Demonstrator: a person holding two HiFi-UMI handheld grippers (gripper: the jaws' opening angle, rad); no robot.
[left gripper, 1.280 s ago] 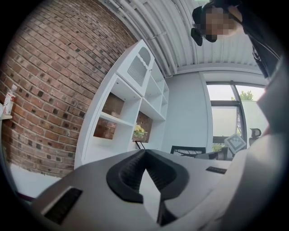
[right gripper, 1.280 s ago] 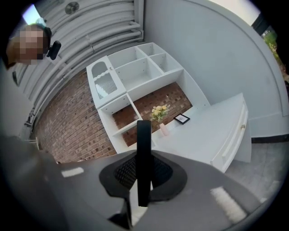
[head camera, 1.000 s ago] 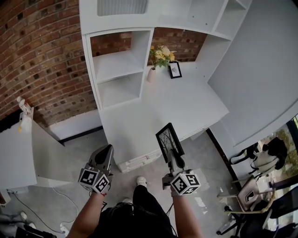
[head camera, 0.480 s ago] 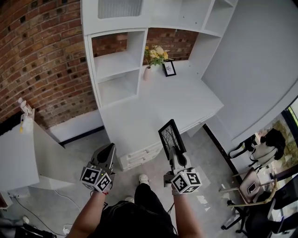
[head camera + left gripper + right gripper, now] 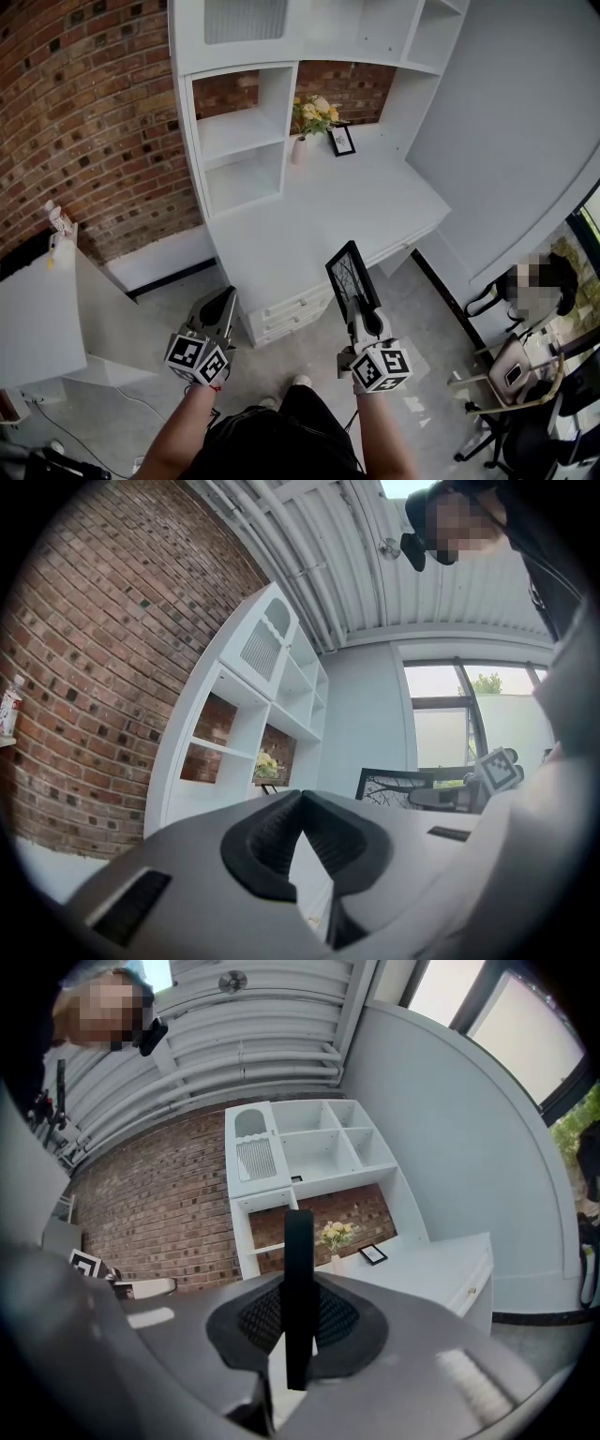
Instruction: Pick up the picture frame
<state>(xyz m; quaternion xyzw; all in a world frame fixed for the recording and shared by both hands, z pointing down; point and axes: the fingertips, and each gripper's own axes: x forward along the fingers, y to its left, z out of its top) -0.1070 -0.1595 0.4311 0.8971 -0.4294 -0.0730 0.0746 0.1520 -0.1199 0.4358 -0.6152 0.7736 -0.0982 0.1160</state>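
A black picture frame [image 5: 352, 278] with a bare-branch print stands on edge in the air, off the desk's front edge, with my right gripper [image 5: 362, 315] shut on its lower edge. In the right gripper view the picture frame [image 5: 298, 1279] shows edge-on as a black bar clamped between the pads of the right gripper [image 5: 298, 1321]. My left gripper [image 5: 222, 312] hangs to the left over the floor, its jaws shut and empty. From the left gripper [image 5: 298, 819] view the picture frame [image 5: 405, 787] shows off to the right.
A white desk [image 5: 319, 211] with a shelf unit [image 5: 242, 131] stands against a brick wall. At its back sit a vase of yellow flowers [image 5: 309, 120] and a second small black frame [image 5: 341, 141]. A low white cabinet [image 5: 42, 314] is at left; chairs [image 5: 518, 366] at right.
Both grippers have drifted slightly away from the desk and risen a little. The frame stays clamped in the right gripper, and the desk now sits farther up the head view.
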